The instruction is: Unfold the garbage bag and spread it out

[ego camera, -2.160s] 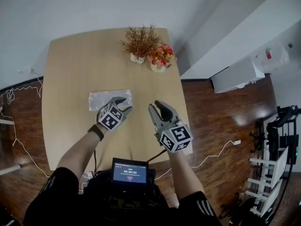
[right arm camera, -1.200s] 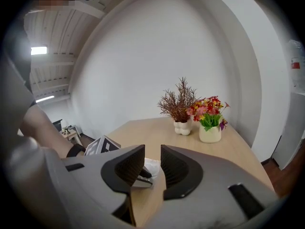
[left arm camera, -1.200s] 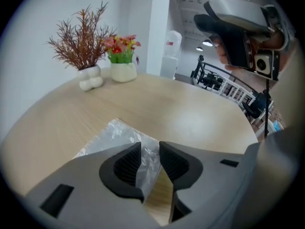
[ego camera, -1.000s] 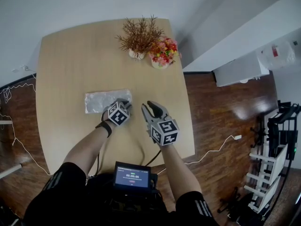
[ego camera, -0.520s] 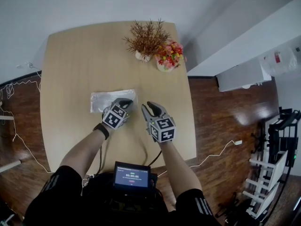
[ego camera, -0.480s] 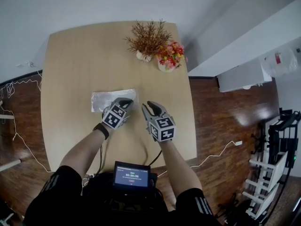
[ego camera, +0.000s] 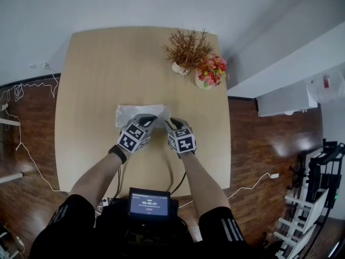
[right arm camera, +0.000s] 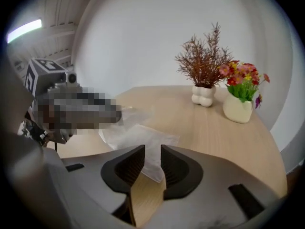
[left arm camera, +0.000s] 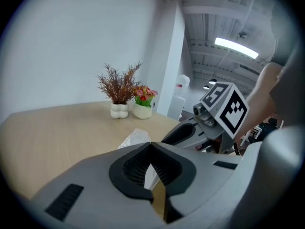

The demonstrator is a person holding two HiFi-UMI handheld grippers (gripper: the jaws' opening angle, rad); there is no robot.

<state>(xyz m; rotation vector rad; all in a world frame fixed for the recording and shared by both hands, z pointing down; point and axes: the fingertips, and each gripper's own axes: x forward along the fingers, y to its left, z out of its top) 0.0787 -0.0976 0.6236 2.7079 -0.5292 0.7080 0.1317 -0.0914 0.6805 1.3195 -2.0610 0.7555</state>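
Observation:
The folded translucent garbage bag (ego camera: 131, 114) lies on the wooden table (ego camera: 97, 69) in front of me. My left gripper (ego camera: 144, 121) is shut on the bag's near right edge. In the left gripper view its jaws (left arm camera: 150, 145) meet at the tips, with white film (left arm camera: 135, 137) pinched and showing between the pads. My right gripper (ego camera: 171, 124) sits just to the right of it, low over the table. In the right gripper view its jaws (right arm camera: 152, 151) stand a little apart, and the bag's corner (right arm camera: 138, 138) shows in the gap, untouched by the pads.
At the table's far right stand a dried brown plant in a white pot (ego camera: 186, 50) and a pot of coloured flowers (ego camera: 211, 74). A small screen (ego camera: 148, 204) sits at my waist. Cables lie on the wooden floor (ego camera: 21, 90), and a white cabinet (ego camera: 285, 99) stands to the right.
My left gripper has closed on the bag's right edge and lifted it a little. My right gripper has come down and forward beside it, with its jaw gap unchanged.

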